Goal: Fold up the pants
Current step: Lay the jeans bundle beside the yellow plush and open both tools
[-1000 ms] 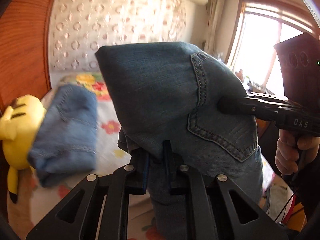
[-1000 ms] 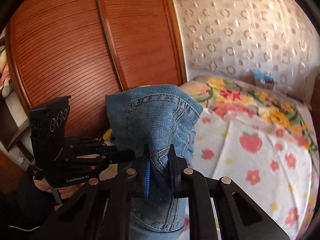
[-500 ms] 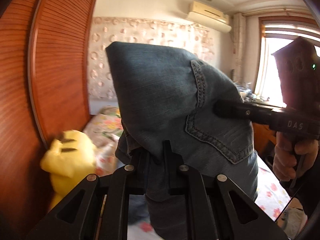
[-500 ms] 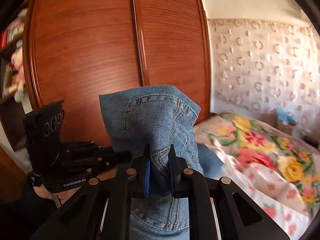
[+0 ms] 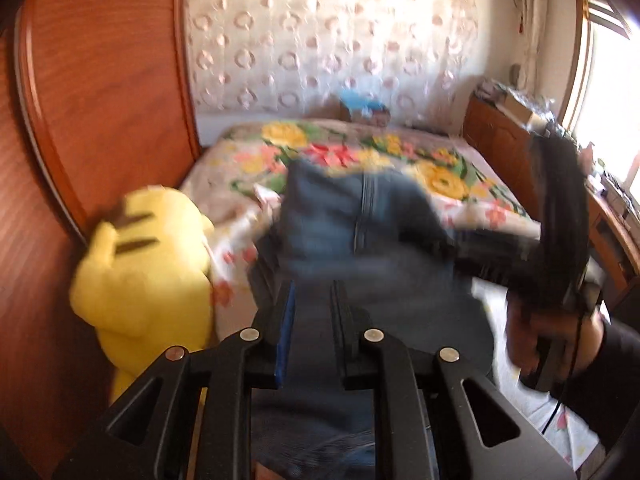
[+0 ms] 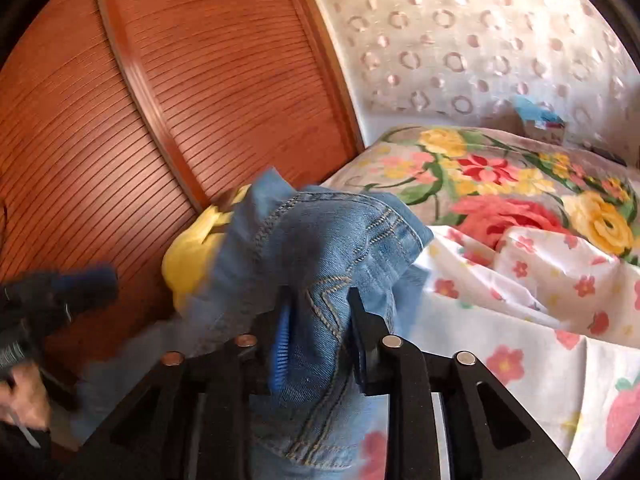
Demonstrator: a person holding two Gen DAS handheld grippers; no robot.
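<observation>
1. Since a second ago I have swung the jeans (image 6: 320, 264) from up in front of the wardrobe (image 6: 168, 92) down toward the bed (image 6: 520, 320), next to the yellow plush (image 5: 148, 280).
2. My right gripper (image 6: 316, 336) is opening its jaws; denim still lies between them, but the pads look clear of it.
3. My left gripper (image 5: 310, 332) is opening too, though its jaws look to be still pinching cloth; blur makes that uncertain.
4. I judge this the set-down of the folded bundle.
5. The bundle hangs from the jaws, its fold edge pointing toward the headboard; blur hides its long axis.
</observation>
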